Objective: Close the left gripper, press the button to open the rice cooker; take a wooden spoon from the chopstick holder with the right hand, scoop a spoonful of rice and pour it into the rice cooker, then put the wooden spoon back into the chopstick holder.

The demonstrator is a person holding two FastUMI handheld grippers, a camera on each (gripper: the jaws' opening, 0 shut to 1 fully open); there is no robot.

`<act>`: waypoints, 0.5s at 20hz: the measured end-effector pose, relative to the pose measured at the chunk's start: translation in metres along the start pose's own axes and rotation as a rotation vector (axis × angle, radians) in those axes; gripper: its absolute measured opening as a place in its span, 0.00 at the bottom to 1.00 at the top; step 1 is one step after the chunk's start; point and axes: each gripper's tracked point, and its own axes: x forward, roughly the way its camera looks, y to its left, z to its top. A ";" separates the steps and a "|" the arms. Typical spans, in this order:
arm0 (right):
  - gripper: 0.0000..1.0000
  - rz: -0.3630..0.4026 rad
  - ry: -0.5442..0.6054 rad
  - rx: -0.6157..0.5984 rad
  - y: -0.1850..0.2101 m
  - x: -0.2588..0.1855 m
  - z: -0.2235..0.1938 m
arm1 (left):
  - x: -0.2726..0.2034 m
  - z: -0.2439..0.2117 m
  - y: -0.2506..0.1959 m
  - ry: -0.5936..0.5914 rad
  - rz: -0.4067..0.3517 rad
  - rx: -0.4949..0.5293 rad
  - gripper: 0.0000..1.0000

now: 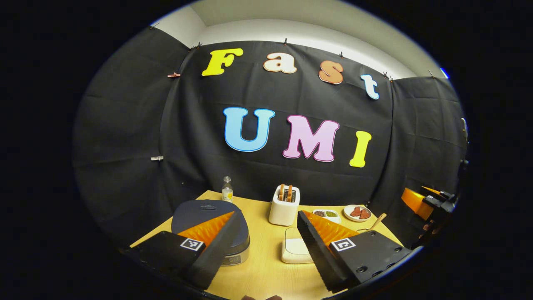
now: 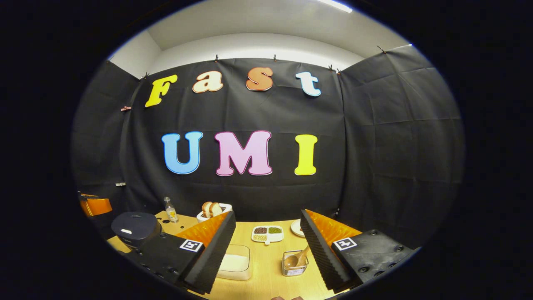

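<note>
Your reference is the rice cooker, lid down, at the table's left. Right of it sits the white rice container. Further right stands the chopstick holder, wooden spoon inside. Your left gripper is spread wide above the cooker; your right gripper is spread wide, empty.

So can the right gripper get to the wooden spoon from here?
Probably yes. The right gripper is open, and the wooden spoon stands in the chopstick holder just ahead between its fingers, with nothing in between.
</note>
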 end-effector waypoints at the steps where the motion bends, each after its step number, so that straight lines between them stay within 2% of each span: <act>1: 0.98 -0.001 -0.002 0.005 0.003 -0.003 0.002 | -0.003 -0.001 0.004 -0.001 -0.002 -0.002 0.95; 7: 0.97 -0.045 -0.016 -0.018 0.017 -0.028 0.007 | -0.025 -0.008 0.030 0.014 -0.043 -0.008 0.96; 10: 0.98 -0.071 0.006 0.010 0.022 -0.039 0.003 | -0.036 -0.016 0.041 0.018 -0.070 0.019 0.95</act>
